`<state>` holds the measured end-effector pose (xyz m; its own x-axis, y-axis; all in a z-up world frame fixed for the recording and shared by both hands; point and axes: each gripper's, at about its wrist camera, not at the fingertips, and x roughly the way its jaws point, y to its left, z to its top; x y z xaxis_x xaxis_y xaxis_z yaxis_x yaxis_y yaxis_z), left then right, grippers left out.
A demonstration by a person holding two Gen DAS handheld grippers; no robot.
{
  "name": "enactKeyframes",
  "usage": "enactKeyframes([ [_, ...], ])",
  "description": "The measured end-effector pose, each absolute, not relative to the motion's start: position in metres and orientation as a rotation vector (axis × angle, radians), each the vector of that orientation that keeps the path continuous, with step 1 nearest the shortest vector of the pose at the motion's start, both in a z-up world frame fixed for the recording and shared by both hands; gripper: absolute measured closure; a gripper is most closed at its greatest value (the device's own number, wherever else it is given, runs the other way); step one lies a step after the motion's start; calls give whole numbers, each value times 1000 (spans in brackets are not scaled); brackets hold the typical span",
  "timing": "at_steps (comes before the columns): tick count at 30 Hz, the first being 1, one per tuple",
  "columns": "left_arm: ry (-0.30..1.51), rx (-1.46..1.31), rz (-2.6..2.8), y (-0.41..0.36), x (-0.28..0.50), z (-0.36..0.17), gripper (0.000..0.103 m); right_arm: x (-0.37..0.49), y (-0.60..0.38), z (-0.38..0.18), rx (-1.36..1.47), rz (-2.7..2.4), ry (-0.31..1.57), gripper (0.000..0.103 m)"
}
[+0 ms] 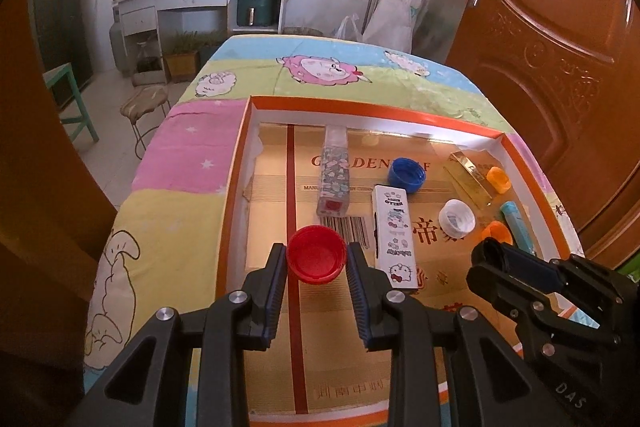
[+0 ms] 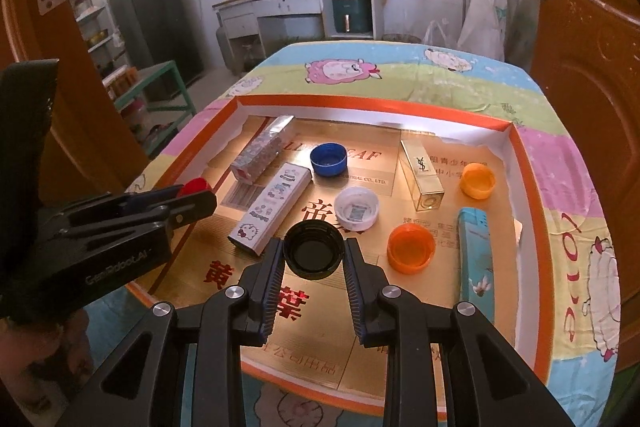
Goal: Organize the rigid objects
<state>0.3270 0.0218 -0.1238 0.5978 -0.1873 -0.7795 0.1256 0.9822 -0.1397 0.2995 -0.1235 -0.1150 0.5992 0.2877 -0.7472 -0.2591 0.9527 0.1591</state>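
Holding a red cap pinched in my left gripper over the tray, left side; right gripper clamps a black cap near the middle. Sorting looks barely begun: blue cap, white cap, two orange caps and several small boxes lie scattered, ungrouped. Caps are plain ribbed plastic, open side up

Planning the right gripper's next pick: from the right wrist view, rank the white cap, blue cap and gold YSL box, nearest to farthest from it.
1. White cap, just ahead of the right gripper.
2. Blue cap, farther back, slightly left.
3. Gold YSL box, right; close to the blue cap's rank.
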Motion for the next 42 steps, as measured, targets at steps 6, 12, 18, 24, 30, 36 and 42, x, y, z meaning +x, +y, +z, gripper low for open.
enactKeyframes([
  [6,931,-74,-180,23,333,-132,72,304,-121,-123,32,323,896,73],
  [12,920,-57,-184,21,334,-133,72,308,-119,-127,23,312,903,73],
  [18,897,0,-177,14,331,-135,72,311,-119,-133,-1,288,919,73],
  [24,880,42,-173,9,331,-137,72,312,-115,-136,-41,276,921,73],
  [30,876,29,-183,9,330,-137,72,310,-114,-136,-42,273,917,58],
  [36,852,-20,-188,16,328,-131,64,307,-115,-132,-37,263,902,56],
  [42,832,-24,-196,14,320,-121,64,300,-119,-122,-29,254,879,54],
])
